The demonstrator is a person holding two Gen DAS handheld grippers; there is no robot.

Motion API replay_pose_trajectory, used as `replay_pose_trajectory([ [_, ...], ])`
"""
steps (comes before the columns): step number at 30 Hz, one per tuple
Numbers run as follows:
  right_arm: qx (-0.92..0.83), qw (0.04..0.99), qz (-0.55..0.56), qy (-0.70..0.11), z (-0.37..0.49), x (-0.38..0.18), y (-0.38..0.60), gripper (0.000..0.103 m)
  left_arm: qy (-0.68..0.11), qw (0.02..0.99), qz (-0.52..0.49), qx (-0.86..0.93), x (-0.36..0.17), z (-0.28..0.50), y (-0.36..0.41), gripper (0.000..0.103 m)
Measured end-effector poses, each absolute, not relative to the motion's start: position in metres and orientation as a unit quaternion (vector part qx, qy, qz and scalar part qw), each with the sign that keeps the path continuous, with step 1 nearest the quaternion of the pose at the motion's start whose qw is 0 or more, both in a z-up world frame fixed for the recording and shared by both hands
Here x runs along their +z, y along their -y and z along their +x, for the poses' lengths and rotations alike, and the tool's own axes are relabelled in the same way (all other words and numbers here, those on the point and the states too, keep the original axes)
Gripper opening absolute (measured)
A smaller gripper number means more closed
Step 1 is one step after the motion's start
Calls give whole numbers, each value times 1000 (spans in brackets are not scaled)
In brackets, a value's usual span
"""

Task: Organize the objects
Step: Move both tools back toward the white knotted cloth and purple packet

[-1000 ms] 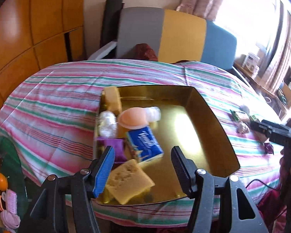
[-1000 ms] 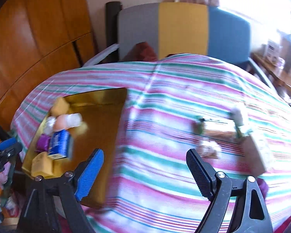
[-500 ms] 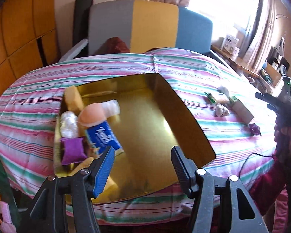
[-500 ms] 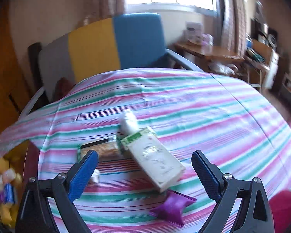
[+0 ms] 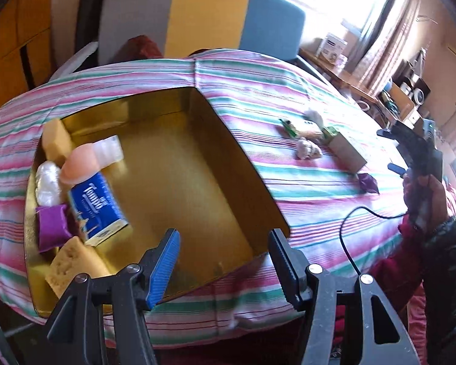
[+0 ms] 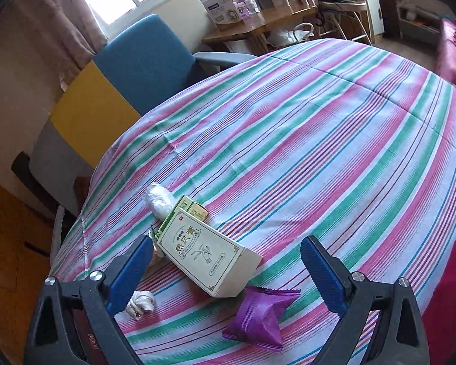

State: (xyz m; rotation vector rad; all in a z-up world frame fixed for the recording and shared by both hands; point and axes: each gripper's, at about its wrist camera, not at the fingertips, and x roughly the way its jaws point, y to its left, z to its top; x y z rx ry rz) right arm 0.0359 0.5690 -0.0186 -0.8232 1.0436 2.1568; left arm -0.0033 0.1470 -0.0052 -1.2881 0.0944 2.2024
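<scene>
The snack packet (image 6: pixel 156 251) lies mostly hidden behind the cream box (image 6: pixel 206 254).

Left wrist view angles down over gold tray (image 5: pixel 258 182), close; right wrist view angles down over cream box (image 6: pixel 206 255); both share box (image 5: pixel 348 152), striped counter (image 6: pixel 319 137).

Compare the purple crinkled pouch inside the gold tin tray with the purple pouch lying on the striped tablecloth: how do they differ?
The purple crinkled pouch in the gold tin tray sits wedged among other items against the tray's left wall; the purple pouch on the striped tablecloth lies apart, touching nothing but the cloth. The tray pouch looks squarish; the cloth pouch shows a splayed, serrated end. Both are purple, ribbed wrappers.
</scene>
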Motion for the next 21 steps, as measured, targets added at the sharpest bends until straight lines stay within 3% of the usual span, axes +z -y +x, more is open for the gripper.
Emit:
replay_pose_trajectory([
  [11,799,317,-300,-415,47,-21,-579,98,-77,352,-445,820,21,22,-197,59],
  [14,795,317,-293,-426,50,-22,-582,98,-79,362,-449,813,24,18,-214,55],
  [21,793,307,-291,-438,49,-23,-583,98,-72,374,-468,798,23,-7,-256,54],
])
